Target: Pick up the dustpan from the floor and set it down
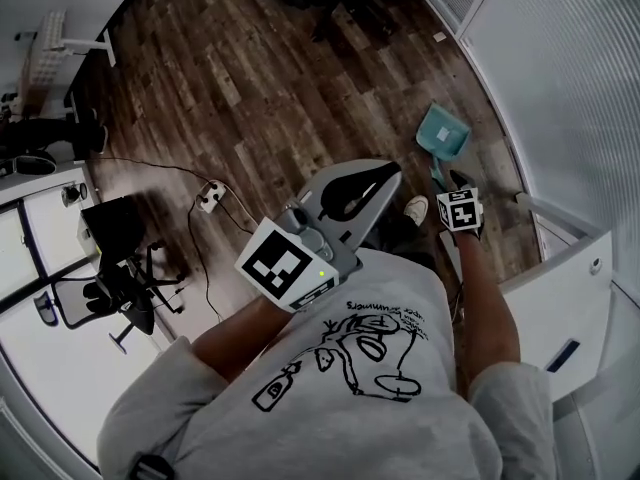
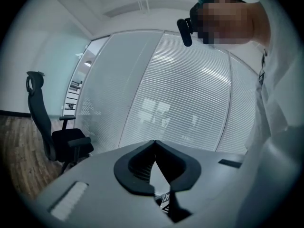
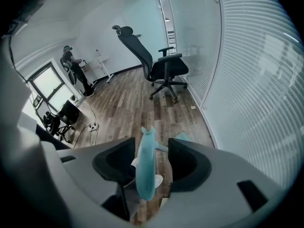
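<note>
The teal dustpan (image 1: 443,133) rests on the wooden floor close to the glass wall, its handle reaching back toward me. My right gripper (image 1: 455,181) points steeply down at that handle. In the right gripper view the teal handle (image 3: 146,167) runs up between the jaws of the right gripper (image 3: 152,146). It lies close to the left jaw, and a clear gap separates it from the right jaw, so the jaws stand open around it. My left gripper (image 1: 395,173) is held up in front of my chest, roughly level. Its jaws (image 2: 155,144) meet at the tips with nothing between them.
A glass wall with blinds (image 1: 560,68) runs along the right, with a white cabinet (image 1: 560,298) below it. My shoe (image 1: 416,208) is beside the dustpan handle. A power strip (image 1: 210,196) with cables and a black office chair (image 1: 125,268) are on the left; another chair (image 3: 161,65) stands further off.
</note>
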`<action>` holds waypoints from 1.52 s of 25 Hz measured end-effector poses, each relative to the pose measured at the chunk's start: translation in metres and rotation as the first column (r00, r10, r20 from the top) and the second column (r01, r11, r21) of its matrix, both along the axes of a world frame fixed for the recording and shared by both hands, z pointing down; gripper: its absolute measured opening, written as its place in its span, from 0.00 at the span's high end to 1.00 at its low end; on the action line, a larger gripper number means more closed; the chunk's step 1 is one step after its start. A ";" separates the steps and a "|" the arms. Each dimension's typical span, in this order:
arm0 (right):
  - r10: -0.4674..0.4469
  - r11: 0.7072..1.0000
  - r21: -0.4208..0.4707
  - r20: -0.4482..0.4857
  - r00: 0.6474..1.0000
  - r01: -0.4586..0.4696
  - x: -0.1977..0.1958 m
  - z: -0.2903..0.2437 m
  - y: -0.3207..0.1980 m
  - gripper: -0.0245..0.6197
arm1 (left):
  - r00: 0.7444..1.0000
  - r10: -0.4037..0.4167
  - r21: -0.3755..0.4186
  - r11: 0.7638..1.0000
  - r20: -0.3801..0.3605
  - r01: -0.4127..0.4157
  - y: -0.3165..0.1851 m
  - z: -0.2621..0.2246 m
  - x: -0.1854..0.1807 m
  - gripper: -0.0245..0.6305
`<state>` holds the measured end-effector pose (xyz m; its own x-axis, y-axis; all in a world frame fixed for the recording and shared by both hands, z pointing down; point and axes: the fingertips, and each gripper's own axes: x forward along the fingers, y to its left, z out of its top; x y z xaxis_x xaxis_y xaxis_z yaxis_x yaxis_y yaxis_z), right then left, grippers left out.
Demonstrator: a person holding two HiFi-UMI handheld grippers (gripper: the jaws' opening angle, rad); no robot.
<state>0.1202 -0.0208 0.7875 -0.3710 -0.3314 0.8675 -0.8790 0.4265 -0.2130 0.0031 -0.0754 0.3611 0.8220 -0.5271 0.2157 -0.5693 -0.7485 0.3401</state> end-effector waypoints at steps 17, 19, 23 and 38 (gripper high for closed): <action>0.004 0.998 -0.066 0.006 1.000 -0.004 -0.005 0.044 0.023 0.65 | 1.000 -0.015 -0.048 0.999 0.020 0.016 0.011 0.031 -0.005 0.96; -0.003 0.998 -0.057 0.001 1.000 0.004 -0.005 0.045 0.024 0.76 | 1.000 -0.016 -0.051 0.999 0.023 0.018 0.011 0.032 -0.005 0.96; -0.007 0.999 -0.053 0.013 1.000 0.008 -0.010 0.044 0.023 0.80 | 1.000 -0.019 -0.053 0.998 0.022 0.020 0.010 0.033 -0.007 0.96; 0.000 1.000 -0.011 -0.015 1.000 0.000 0.002 0.031 0.005 0.80 | 0.999 -0.023 -0.036 0.999 0.022 0.024 0.006 0.027 -0.006 0.96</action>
<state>0.1218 -0.0159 0.8187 -0.3578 -0.3213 0.8768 -0.8821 0.4245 -0.2044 -0.0025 -0.0692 0.3885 0.8044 -0.5380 0.2521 -0.5940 -0.7224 0.3540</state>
